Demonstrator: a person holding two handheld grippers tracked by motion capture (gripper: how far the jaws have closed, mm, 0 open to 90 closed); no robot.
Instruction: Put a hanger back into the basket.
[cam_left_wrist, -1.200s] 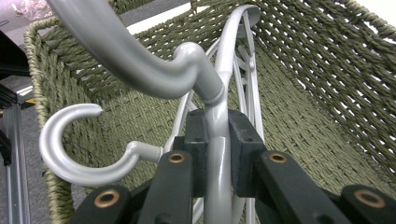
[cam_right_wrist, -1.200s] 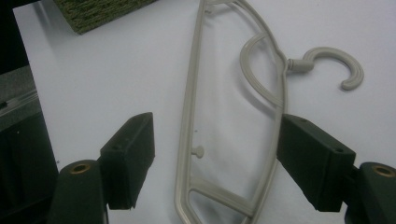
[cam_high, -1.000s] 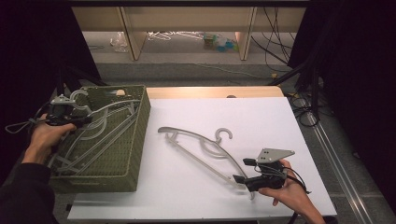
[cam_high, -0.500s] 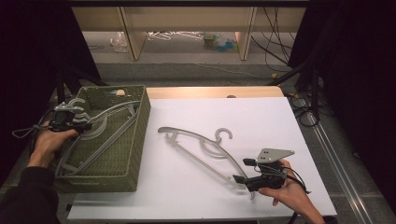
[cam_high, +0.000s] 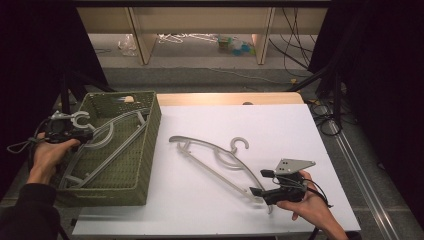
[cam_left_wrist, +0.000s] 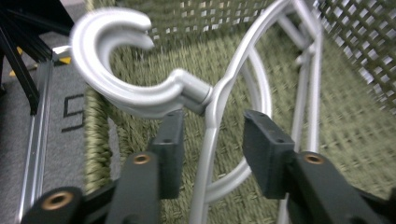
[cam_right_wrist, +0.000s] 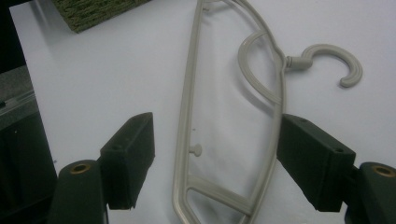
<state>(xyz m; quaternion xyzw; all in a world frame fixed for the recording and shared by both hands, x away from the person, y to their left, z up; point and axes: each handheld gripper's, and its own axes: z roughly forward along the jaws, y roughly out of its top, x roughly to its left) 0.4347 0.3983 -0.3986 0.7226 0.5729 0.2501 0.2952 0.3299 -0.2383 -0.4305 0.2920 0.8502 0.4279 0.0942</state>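
Observation:
A green woven basket (cam_high: 150, 130) stands at the table's left with a grey plastic hanger (cam_high: 117, 127) lying in it, hook toward the left rim. My left gripper (cam_high: 87, 134) sits at that hook. Its jaws have just been opening. In the left gripper view the hanger's neck bar (cam_left_wrist: 210, 140) runs between the pads (cam_left_wrist: 264, 140) with a gap on each side, under the hook (cam_left_wrist: 121, 93). A second grey hanger (cam_high: 210, 147) lies flat on the white tabletop (cam_high: 280, 125). My right gripper (cam_high: 260, 182) is open wide, and that hanger's end (cam_right_wrist: 187, 93) lies between its jaws, not pressed.
The basket's corner (cam_right_wrist: 93, 11) shows at the top of the right gripper view. Beyond the table's far edge stand wooden shelf legs (cam_high: 140, 40), with clutter on the floor (cam_high: 235, 45). Cables (cam_high: 325, 110) hang off the right side.
The left gripper's jaws, shut on the hanger beside its hook before, now stand apart, and the hanger rests in the basket. The right gripper and the hanger on the table have not moved.

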